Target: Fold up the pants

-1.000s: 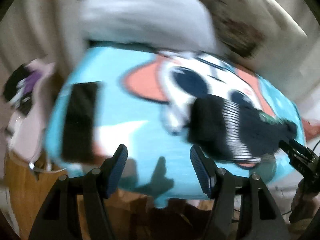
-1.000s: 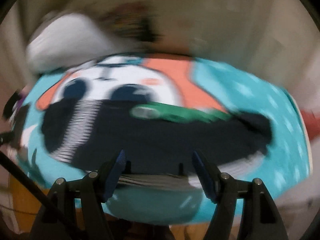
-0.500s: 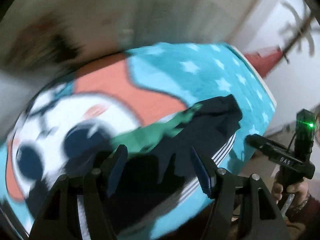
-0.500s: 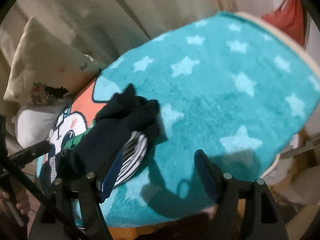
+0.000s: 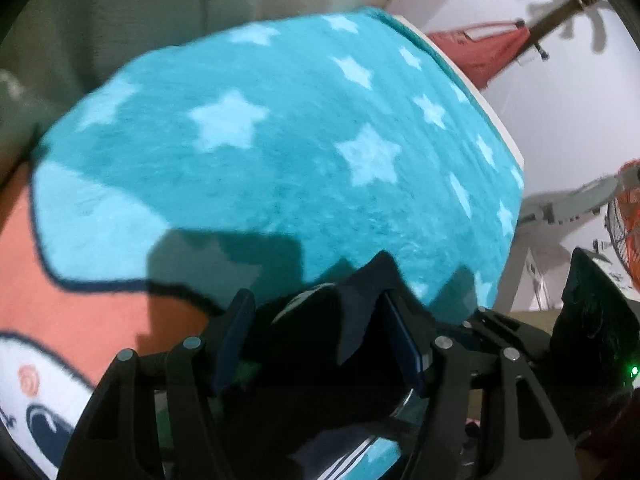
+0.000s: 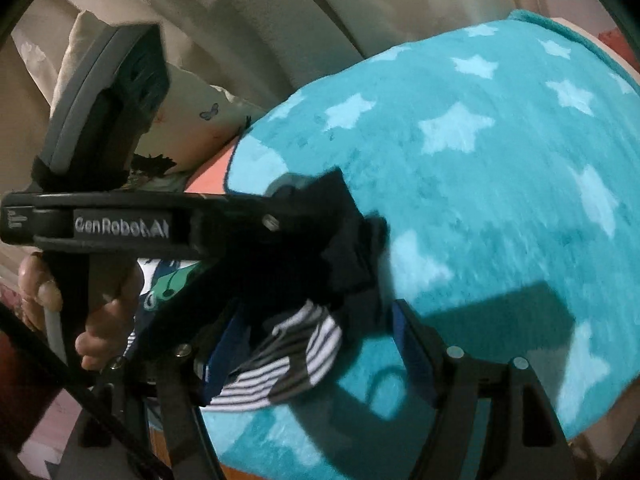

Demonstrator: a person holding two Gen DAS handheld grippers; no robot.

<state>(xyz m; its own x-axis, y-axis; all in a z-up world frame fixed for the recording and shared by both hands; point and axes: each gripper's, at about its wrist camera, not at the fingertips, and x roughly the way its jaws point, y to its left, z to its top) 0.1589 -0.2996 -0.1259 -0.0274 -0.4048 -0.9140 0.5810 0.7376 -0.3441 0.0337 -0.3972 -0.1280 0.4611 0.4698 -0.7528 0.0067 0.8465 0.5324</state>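
In the left wrist view, the left gripper (image 5: 316,334) sits with its jaws apart around a raised bunch of the dark pants (image 5: 352,320), apparently set to pinch it; the garment lies at the near edge of the star-patterned blanket (image 5: 280,152); in the right wrist view, the right gripper (image 6: 320,356) stands released over the pants' striped waistband (image 6: 288,364), probably to take the other end, while the left gripper crosses in from the left

Black gripper (image 6: 316,344), white "GenRobot.AI" lettering

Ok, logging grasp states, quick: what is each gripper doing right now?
Left gripper: open, jaws straddling the dark navy pants with striped lining.
Right gripper: open, pants between its fingers, not clamped.
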